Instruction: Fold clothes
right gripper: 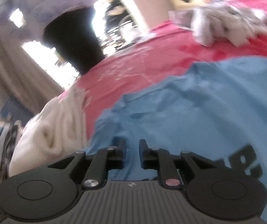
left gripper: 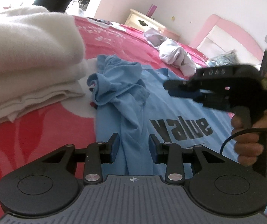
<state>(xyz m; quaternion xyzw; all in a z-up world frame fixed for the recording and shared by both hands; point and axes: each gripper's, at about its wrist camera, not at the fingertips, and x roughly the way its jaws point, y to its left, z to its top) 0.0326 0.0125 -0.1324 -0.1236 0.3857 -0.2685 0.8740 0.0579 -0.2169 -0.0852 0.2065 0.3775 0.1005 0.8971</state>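
Pink bed (left gripper: 49,127) w/ folded white pile (left gripper: 26,59) at 10 o'clock, done. Blue shirt (left gripper: 170,115) mid-bed, bunched, not folded yet. Left gripper (left gripper: 133,147) & right gripper (right gripper: 132,154) both released, holding nothing.

soft matt cotton t-shirt (left gripper: 170,100) (blue), fluffy white blanket (left gripper: 26,43).

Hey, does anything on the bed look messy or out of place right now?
Yes. The blue T-shirt lies flat except its left side, bunched into a crumpled heap beside the folded white stack. A pale garment sits wadded farther back.
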